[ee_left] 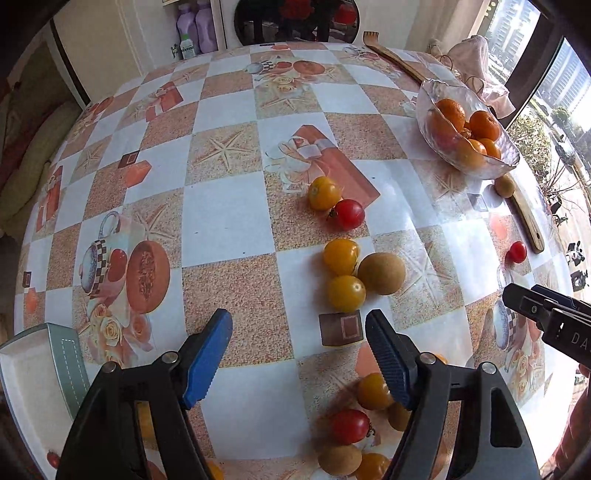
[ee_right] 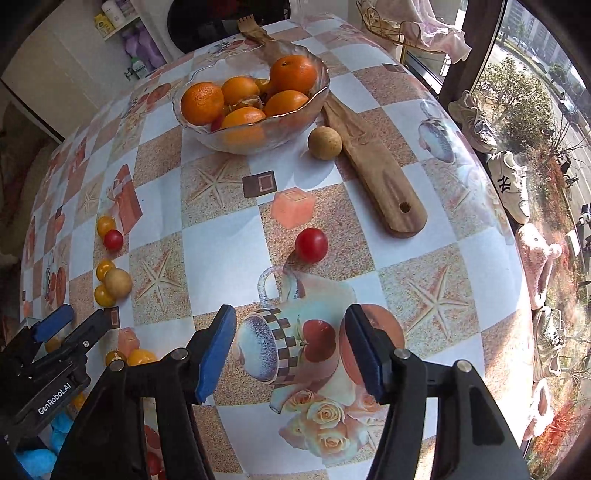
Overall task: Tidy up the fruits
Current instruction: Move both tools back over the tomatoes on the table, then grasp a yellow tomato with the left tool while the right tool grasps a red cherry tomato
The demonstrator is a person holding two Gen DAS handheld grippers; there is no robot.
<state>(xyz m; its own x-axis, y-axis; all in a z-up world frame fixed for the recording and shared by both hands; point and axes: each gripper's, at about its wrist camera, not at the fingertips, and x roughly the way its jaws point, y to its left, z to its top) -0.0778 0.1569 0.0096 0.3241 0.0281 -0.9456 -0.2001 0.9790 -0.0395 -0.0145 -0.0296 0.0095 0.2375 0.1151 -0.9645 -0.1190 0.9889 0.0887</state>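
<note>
Small fruits lie loose on the patterned table. In the left wrist view a yellow tomato (ee_left: 324,193) touches a red tomato (ee_left: 348,214); two yellow tomatoes (ee_left: 340,256) and a brown longan (ee_left: 381,273) sit closer. More fruits, including a red tomato (ee_left: 349,426), lie below my open, empty left gripper (ee_left: 298,332). A glass bowl (ee_right: 255,138) holds several oranges (ee_right: 202,102). My right gripper (ee_right: 291,328) is open and empty, with a lone red tomato (ee_right: 311,244) ahead of it and a longan (ee_right: 324,143) by the bowl.
A wooden board (ee_right: 380,173) lies right of the bowl. A pale green tray (ee_left: 40,373) sits at the table's left front edge. The window and shoes (ee_right: 511,184) are beyond the right edge. Bottles (ee_left: 195,26) stand behind the table.
</note>
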